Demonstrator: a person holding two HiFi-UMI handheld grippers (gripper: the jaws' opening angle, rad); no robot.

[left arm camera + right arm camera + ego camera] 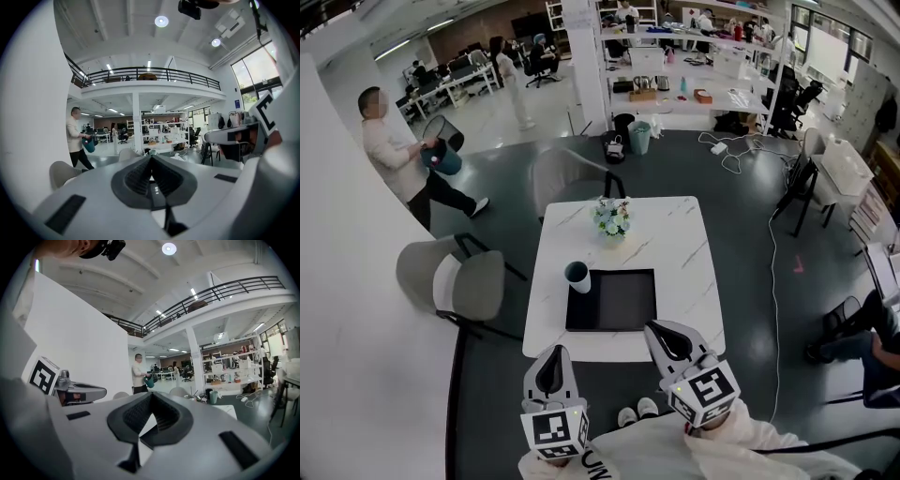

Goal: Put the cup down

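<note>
A white marble table [684, 272] stands on a dark floor, with a black tray [619, 305] near its front edge and a small pot of flowers [611, 218] behind the tray. A grey chair [455, 281] stands off the table's left side. A person [394, 155] carrying something teal is further back on the left, and a white cable [772, 262] trails over the floor on the right.

The left gripper [551, 356] and right gripper [661, 330] are held close to the wearer's body, short of the table's front edge. Nothing stands between them and the tray. In their own views each pair of jaws is pressed together at the tips, with nothing between them.

The cup [577, 276] is at the tray's far left corner, well apart from both grippers. It stands upright with its long axis vertical and its open mouth facing up. No handle can be made out, and I cannot tell whether its base rests on the tray or on the marble just beside it. Neither gripper view shows it, as each gripper's grey body fills the lower half of its view.
</note>
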